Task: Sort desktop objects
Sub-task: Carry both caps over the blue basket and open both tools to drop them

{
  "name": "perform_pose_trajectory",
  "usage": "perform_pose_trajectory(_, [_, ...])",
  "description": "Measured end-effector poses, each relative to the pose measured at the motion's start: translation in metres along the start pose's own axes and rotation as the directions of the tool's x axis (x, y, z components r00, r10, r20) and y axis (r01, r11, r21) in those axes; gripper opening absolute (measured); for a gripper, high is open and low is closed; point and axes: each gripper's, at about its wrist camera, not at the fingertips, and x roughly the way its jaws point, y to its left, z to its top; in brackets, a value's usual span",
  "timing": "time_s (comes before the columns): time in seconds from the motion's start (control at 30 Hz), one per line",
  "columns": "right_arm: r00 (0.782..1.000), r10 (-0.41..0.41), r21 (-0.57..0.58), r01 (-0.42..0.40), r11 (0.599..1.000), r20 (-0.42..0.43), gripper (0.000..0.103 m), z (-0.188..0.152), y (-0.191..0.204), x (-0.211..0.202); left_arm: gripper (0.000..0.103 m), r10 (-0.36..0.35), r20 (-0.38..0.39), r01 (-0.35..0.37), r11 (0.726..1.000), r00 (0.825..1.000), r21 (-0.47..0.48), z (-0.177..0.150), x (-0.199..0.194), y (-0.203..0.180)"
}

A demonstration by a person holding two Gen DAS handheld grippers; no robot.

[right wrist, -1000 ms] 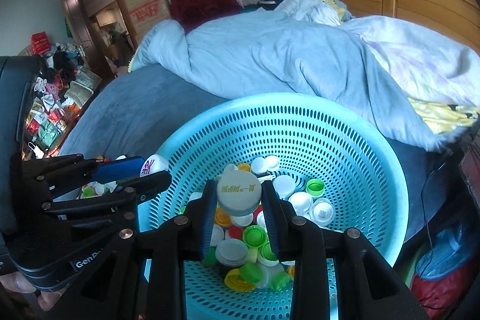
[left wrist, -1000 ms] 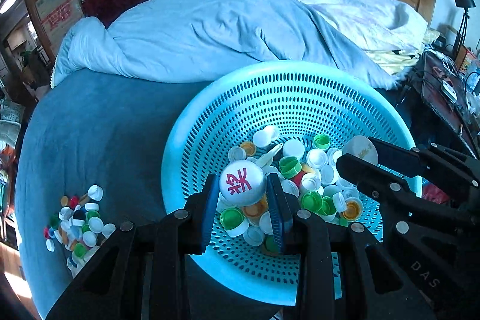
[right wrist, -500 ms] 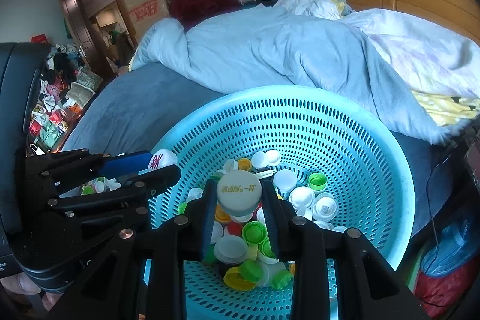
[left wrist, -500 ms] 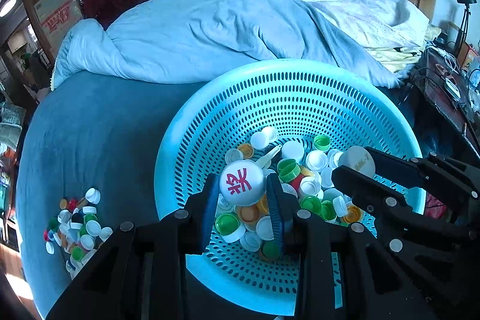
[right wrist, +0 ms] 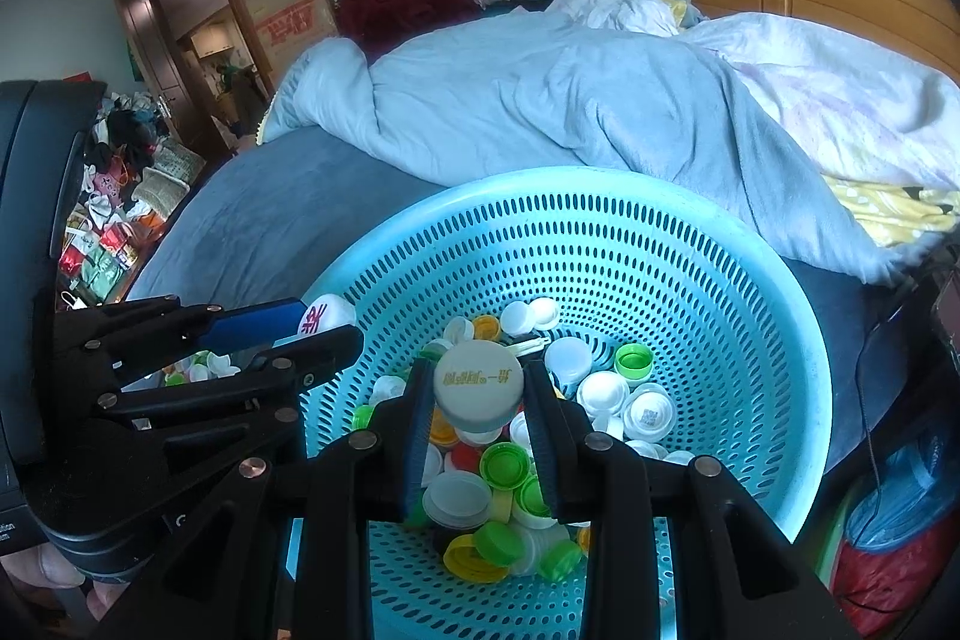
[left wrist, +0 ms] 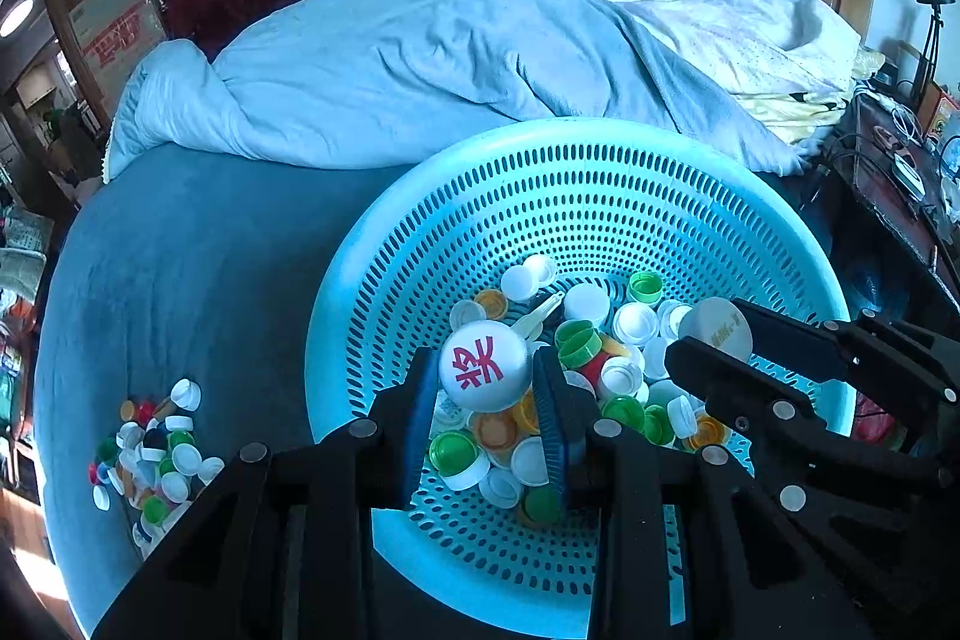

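My left gripper [left wrist: 485,403] clamps a white cap with red mark [left wrist: 485,366] over the basket [left wrist: 600,196]'s middle; my right gripper [right wrist: 478,415] pinches a grey cap [right wrist: 478,385] there too, both tilted downward.

The basket [left wrist: 600,196] rim rose as a wall around the heap of caps [left wrist: 600,340] inside it. Left of the basket lay bare blue sheet [left wrist: 210,292], then a loose cap pile [left wrist: 156,454]. Behind the basket, the rumpled duvet [left wrist: 420,70] blocked the way.
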Motion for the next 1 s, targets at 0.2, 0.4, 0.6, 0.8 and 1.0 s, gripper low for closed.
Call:
perform_pose_trajectory(0.2, [1.0,0.004,-0.004,-0.004,1.0,0.003,0.034,0.0,0.0,0.001,0.027,0.0,0.001,0.0,1.0,1.0,-0.002,0.0,0.0,0.002])
perform_pose_trajectory(0.4, [1.0,0.001,-0.005,-0.001,1.0,0.007,0.034,0.0,0.0,0.001,0.028,-0.01,0.004,0.01,1.0,1.0,-0.007,-0.001,0.0,0.003])
perform_pose_trajectory(0.6, [0.999,-0.022,0.015,0.022,1.0,0.028,0.051,0.001,-0.005,-0.004,0.035,-0.022,0.007,0.022,0.999,1.0,-0.024,0.0,-0.001,0.007])
perform_pose_trajectory(0.8, [0.998,-0.035,0.041,0.033,0.999,0.056,0.073,0.002,-0.011,-0.011,0.059,-0.035,0.018,0.036,0.997,0.999,-0.075,-0.002,-0.003,0.023])
perform_pose_trajectory(1.0, [0.992,-0.045,0.053,0.039,0.998,0.121,0.074,0.004,-0.007,-0.026,0.059,-0.024,0.092,0.036,0.99,0.995,-0.135,-0.01,-0.028,0.054])
